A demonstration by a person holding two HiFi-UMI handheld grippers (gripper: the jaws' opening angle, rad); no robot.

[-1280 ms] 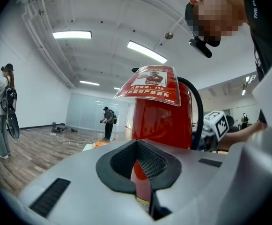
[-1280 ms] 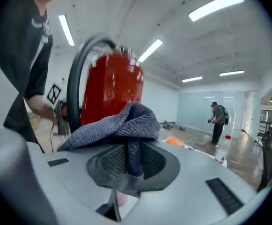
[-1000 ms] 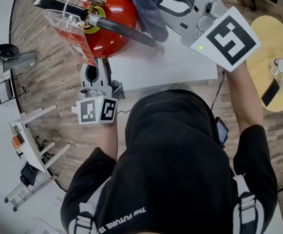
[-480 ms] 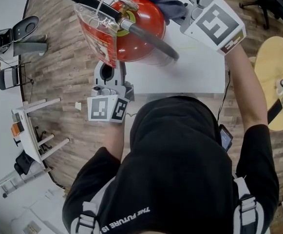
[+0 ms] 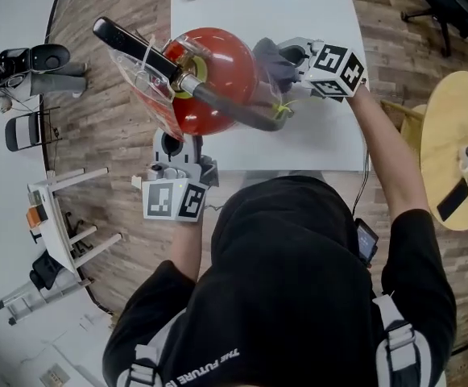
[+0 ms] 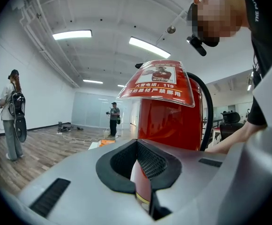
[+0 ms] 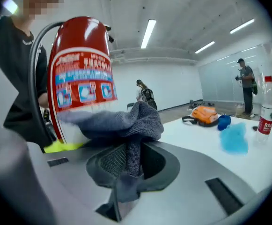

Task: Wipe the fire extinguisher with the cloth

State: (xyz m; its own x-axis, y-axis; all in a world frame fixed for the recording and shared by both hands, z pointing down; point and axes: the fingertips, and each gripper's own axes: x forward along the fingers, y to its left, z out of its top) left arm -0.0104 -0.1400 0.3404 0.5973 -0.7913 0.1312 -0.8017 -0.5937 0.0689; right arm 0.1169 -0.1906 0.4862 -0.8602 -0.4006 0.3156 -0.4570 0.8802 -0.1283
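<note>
**A:** where's the cloth (image 5: 266, 55) at now?

**B:** it's come off the top of the fire extinguisher (image 5: 217, 87) and dropped down its right flank. The right gripper (image 5: 286, 57) has its jaws pinched on a fold, with the rest pressed to the label.

**A:** and the other one?

**B:** the left gripper (image 5: 175, 142) is still clamped on the red lower edge, steadying the extinguisher by the table (image 5: 314, 6)'s near-left corner. I'd guess the top is done and the side pass is under way.
</note>
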